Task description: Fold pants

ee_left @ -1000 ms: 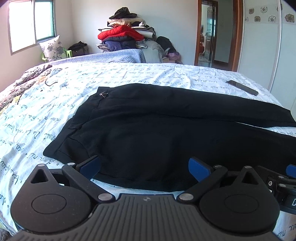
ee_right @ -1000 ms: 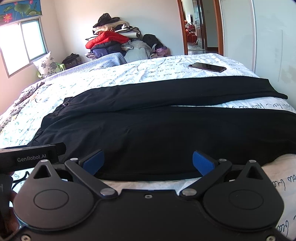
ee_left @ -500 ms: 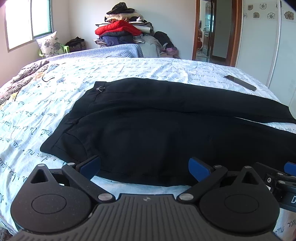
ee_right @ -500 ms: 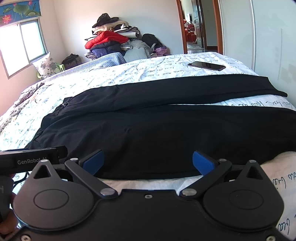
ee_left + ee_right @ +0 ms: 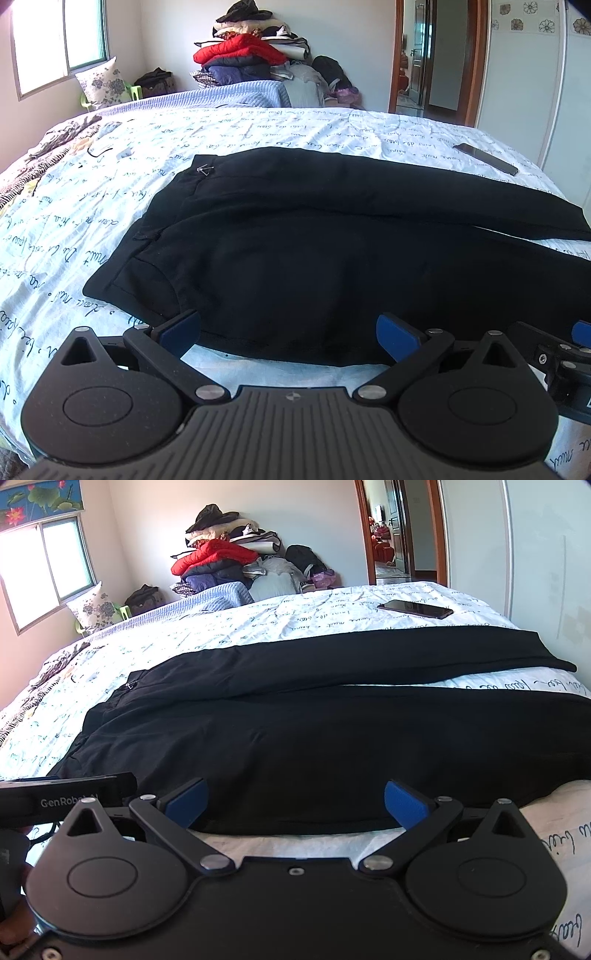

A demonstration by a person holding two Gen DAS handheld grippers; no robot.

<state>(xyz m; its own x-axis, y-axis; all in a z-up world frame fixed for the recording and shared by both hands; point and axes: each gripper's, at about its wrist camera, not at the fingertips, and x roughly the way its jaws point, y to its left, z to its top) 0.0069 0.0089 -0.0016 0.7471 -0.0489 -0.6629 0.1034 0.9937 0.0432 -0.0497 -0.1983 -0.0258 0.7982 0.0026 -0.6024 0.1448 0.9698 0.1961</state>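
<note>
1. Left hand-held gripper (image 5: 288,332) sits at the bottom of the left wrist view, blue pads spread wide with nothing between them. It hovers right at the near edge of the pants, and I can't really tell if the pads touch the fabric.
2. Right hand-held gripper (image 5: 295,803) is the same deal at the bottom of the right wrist view: jaws wide, empty, lined up with the near edge of the near leg. The other gripper's black body pokes in at the lower left of that frame.
3. The black pants (image 5: 314,251) lie flat across the middle of both frames on the bed (image 5: 258,129). The waistband points to the left of the frame and the legs run off to the right. The two legs are split apart toward the right, with a wedge of sheet showing between them.
4. The bed has a white sheet with dark handwriting print all over it.
5. A dark phone (image 5: 415,609) lies on the sheet at the upper right, past the far leg and not touching it.
6. Further back, top centre, there's a pile of clothes (image 5: 243,51) with a red jacket in it, stacked against the wall.
7. A floral pillow (image 5: 101,85) sits at the upper left under the window, and an open doorway is at the upper right.
</note>
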